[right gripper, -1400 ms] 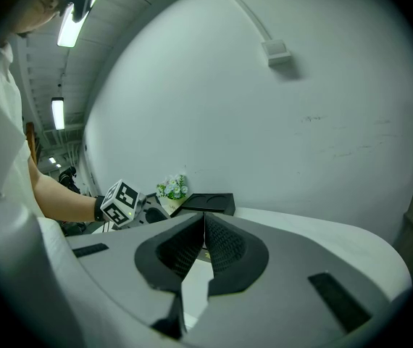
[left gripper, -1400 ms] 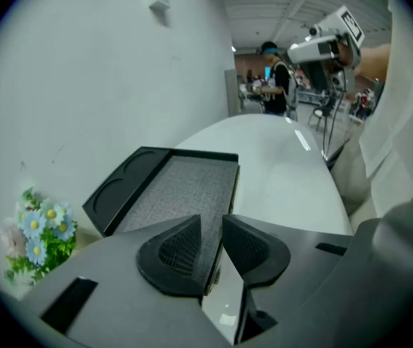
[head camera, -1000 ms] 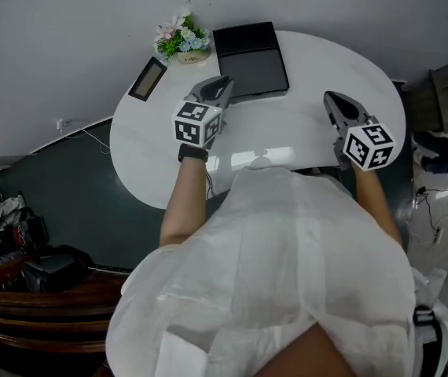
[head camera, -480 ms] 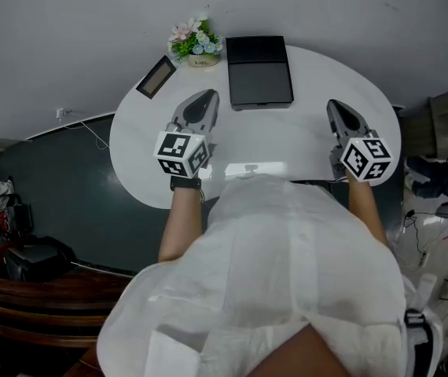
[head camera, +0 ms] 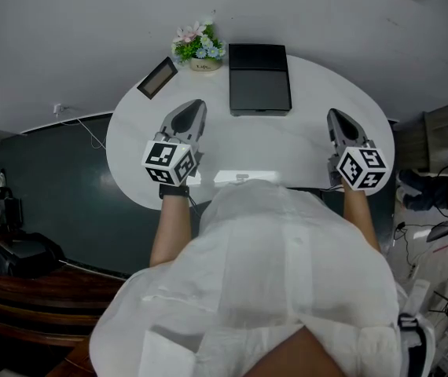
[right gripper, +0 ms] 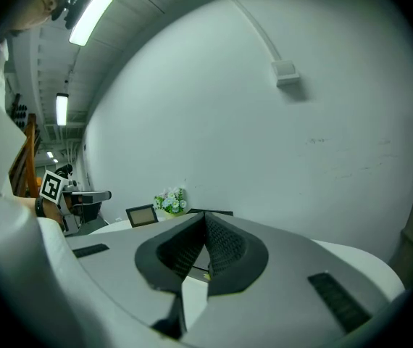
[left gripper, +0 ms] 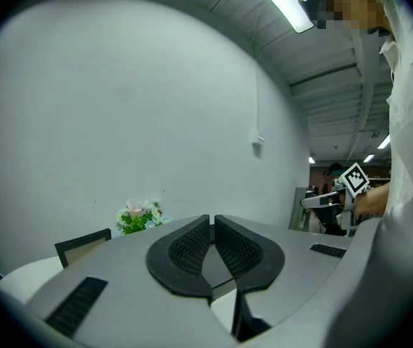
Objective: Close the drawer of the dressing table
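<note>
Drawer [head camera: 242,178] (apparently the pale strip at the table's [head camera: 310,93] near edge, against the person's shirt [head camera: 287,273]) lies between the left gripper [head camera: 193,107] and right gripper [head camera: 336,118], both closed and empty above the top, so a blind push might skew it or trap cloth.

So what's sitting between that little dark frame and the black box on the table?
A small pot of flowers stands between the frame and the black box, set slightly further back than either. The head view shows it plainly.
</note>
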Demonstrator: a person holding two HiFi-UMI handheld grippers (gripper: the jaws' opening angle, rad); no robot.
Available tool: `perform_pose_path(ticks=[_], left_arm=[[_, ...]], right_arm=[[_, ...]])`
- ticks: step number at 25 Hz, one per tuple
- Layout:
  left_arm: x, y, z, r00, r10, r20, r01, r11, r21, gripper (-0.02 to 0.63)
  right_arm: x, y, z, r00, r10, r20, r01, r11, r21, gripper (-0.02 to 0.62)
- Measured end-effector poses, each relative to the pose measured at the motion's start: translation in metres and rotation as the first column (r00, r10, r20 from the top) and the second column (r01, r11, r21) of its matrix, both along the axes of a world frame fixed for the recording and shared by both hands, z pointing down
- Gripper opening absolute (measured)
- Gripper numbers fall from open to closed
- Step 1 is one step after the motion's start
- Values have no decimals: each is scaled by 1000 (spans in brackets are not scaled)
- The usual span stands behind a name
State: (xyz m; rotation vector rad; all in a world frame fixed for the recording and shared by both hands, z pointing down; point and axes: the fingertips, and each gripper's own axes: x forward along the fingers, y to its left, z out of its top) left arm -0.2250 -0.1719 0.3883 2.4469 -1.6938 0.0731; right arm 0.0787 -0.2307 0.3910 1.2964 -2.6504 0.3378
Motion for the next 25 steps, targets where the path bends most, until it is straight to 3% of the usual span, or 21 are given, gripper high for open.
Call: perform_pose_path(ticks=[6,25], left_arm=[[4,-1,0,1000,13,-7,-13,1000,-2,34],[23,-5,12,998,56,-29,-57,998,-40,35]], right_arm=[[-5,3,0,999,-14,-46,14,1000,8,9],[5,2,3,998,-5,-56,5,1000,-5,9]])
